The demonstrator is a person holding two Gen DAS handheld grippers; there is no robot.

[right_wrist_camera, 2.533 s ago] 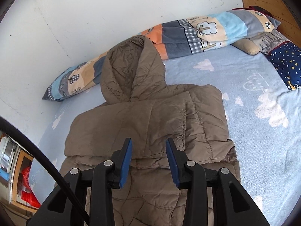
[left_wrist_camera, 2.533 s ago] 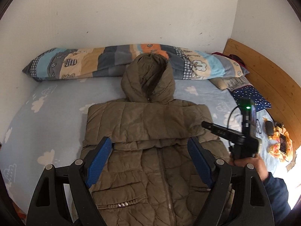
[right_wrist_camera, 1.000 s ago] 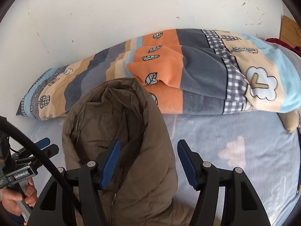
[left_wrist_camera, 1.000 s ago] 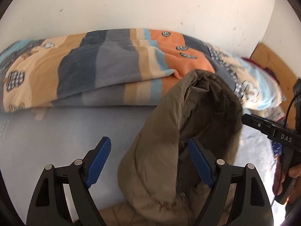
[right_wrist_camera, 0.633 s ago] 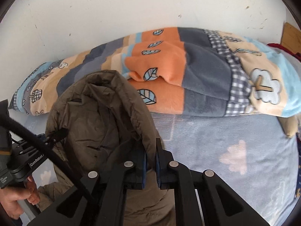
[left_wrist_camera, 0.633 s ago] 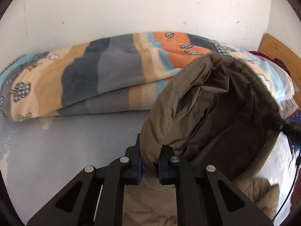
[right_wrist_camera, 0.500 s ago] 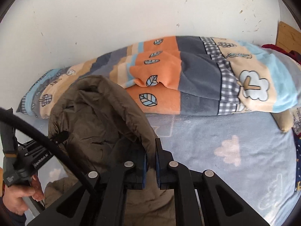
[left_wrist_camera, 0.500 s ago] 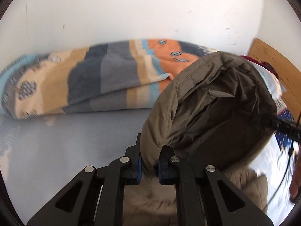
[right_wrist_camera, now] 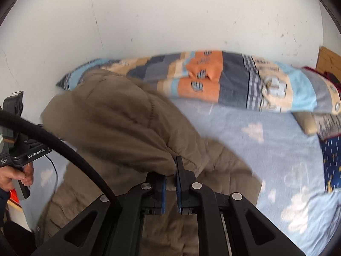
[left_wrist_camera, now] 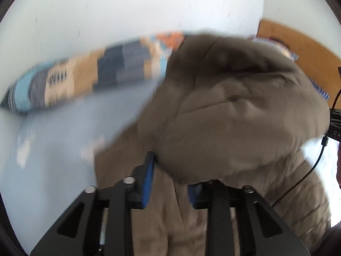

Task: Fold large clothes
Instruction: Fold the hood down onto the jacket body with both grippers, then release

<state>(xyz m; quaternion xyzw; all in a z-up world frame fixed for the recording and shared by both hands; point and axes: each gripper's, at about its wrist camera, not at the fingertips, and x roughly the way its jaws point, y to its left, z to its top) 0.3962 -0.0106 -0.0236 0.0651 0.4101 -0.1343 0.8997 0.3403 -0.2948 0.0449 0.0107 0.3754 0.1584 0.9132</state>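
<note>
Left wrist view was blurred, but the left gripper showed its blue pads parted, with the brown hood bulging over the right pad; whether any cloth was still pinched there could not be told. The hood hung raised and tipped forward over the body of the jacket, which lay flat on the blue bed sheet.

In the right wrist view the right gripper had its pads almost together, clamped on the hood's lower edge. The jacket's body spread below it toward the near edge of the bed. A striped blanket roll lay along the far edge against the white wall. The sheet, printed with white clouds, stretched to the right, where a dark blue pillow sat at the edge.
</note>
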